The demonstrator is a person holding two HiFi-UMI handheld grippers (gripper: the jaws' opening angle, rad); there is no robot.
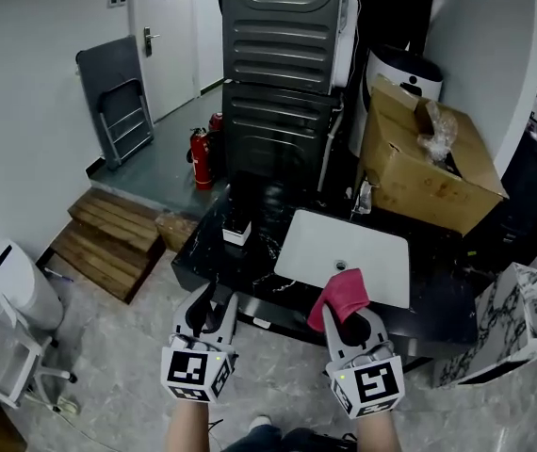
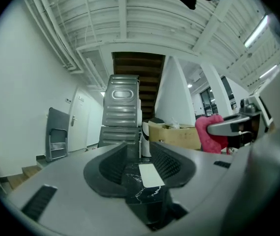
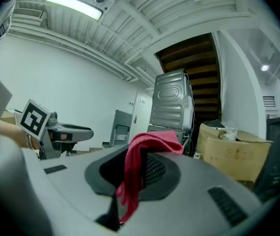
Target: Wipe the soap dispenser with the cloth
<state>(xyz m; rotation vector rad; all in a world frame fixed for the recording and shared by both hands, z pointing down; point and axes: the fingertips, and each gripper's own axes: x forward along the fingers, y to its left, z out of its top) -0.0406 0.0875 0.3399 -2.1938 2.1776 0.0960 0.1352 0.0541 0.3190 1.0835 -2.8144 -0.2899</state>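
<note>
Count, head view, largest first:
- one tall grey metal appliance [image 1: 278,64], standing behind the surface
- one black marble surface [image 1: 203,252]
- one cardboard box [image 1: 419,172]
- one white sink [image 1: 363,262], set into the surface
- one stack of wooden steps [image 1: 108,238]
- one folding chair [image 1: 118,102]
- two red fire extinguishers [image 1: 201,158]
- two grippers

Containers: the cardboard box is open on top, with crumpled clear plastic [image 1: 438,130] sticking out of it.

One small white container with a dark top [image 1: 237,226] sits on the surface left of the sink, apart from it. Whether this is the soap dispenser cannot be told.

Left gripper [image 1: 214,298]: jaws spread, nothing between them, held level before the near edge of the surface.

Right gripper [image 1: 346,316]: jaws pinching one pink cloth [image 1: 341,290]. The cloth bunches over the tips, and in the right gripper view it hangs down between the jaws. In the head view it overlaps the sink's near edge.

Views compared:
- Only the head view shows the sink, the extinguishers and the steps.
- The left gripper view adds the right gripper with the cloth at its right side.
- The right gripper view adds the left gripper with its marker cube at the left, and one lit ceiling lamp [image 3: 73,5].
</note>
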